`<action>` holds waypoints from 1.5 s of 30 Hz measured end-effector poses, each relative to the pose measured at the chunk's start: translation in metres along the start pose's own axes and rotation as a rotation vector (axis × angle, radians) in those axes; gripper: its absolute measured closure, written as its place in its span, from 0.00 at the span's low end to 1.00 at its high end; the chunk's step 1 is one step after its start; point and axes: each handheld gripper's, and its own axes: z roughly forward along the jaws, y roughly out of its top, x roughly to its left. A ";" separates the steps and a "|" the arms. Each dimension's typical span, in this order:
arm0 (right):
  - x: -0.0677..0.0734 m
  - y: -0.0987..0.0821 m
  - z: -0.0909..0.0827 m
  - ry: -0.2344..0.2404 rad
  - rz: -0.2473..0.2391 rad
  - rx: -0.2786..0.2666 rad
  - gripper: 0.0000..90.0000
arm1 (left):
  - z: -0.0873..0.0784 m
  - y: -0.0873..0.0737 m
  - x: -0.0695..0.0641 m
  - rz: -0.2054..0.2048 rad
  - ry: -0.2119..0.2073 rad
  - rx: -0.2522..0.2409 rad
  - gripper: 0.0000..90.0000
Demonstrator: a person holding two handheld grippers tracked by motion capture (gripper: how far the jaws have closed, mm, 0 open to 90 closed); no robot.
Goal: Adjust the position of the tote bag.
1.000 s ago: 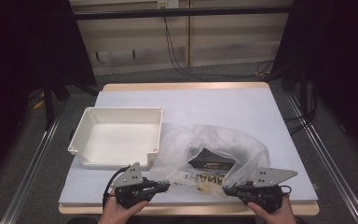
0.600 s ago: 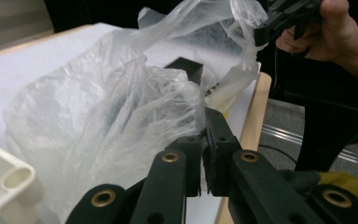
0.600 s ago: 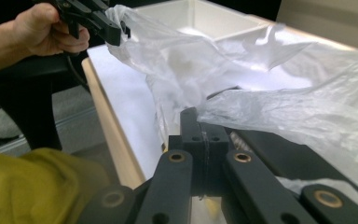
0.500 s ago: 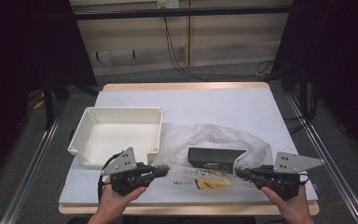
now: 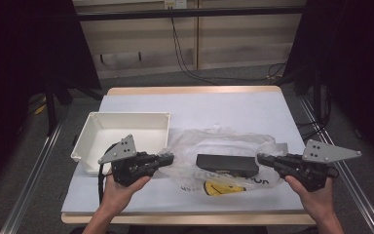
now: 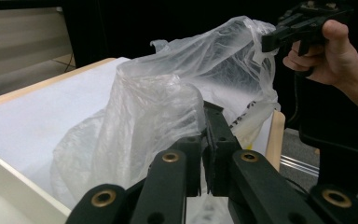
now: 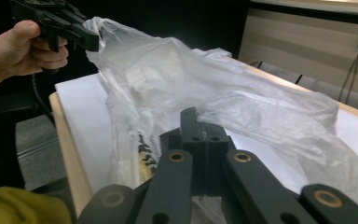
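Note:
A clear plastic bag with yellow and black print lies near the table's front edge, stretched between my two grippers. Inside it rests a flat black box. My left gripper is shut on the bag's left edge, and in the left gripper view the film bunches over its closed jaws. My right gripper is shut on the bag's right edge, with the bag draped past its closed jaws. Each gripper view shows the other gripper pinching the far side of the bag.
A white rectangular tray stands open at the left, just behind my left gripper. The table has a pale cover and a wooden rim. Metal rails run along both sides on the floor, and dark curtains hang beyond.
Both grippers have risen and moved apart, left one leftward and right one rightward, pulling the bag wider. The black box now lies flat and plainly visible inside.

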 end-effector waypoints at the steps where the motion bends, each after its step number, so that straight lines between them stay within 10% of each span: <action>1: -0.005 0.002 -0.001 -0.010 0.005 -0.003 1.00 | 0.002 0.004 0.006 -0.007 0.006 -0.007 0.97; 30: -0.076 0.009 -0.033 -0.267 0.131 -0.075 1.00 | 0.001 0.015 0.071 -0.088 0.119 -0.014 0.98; 45: -0.079 -0.030 -0.026 -0.307 0.146 0.100 1.00 | 0.006 -0.017 0.078 -0.104 0.135 0.127 0.98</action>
